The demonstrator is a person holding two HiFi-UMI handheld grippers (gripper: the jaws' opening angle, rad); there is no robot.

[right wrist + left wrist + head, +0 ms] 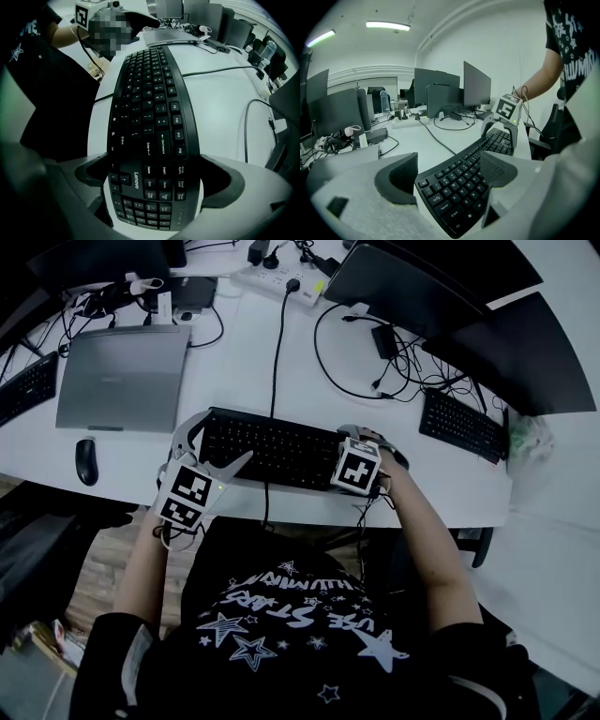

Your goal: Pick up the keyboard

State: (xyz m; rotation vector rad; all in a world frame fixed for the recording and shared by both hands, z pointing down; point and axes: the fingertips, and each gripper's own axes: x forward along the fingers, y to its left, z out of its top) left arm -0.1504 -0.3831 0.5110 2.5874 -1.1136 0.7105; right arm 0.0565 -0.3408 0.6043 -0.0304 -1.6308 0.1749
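Note:
A black curved keyboard point(272, 448) lies near the front edge of the white desk point(234, 343), and its cable point(277, 343) runs back to the power strip. My left gripper point(208, 448) straddles the keyboard's left end. In the left gripper view the keyboard point(459, 183) sits between the two pads point(401, 178), which meet its front and back edges. My right gripper point(367, 444) holds the right end. The right gripper view shows the numpad end point(150, 187) filling the gap between both pads point(220, 180). Whether the keyboard is off the desk is unclear.
A closed grey laptop point(122, 376) and a black mouse point(85, 461) lie to the left. Another keyboard point(464, 426) sits at the right and a third point(23, 390) at the far left. Dark monitors point(412, 287), a power strip point(281, 282) and loose cables fill the back.

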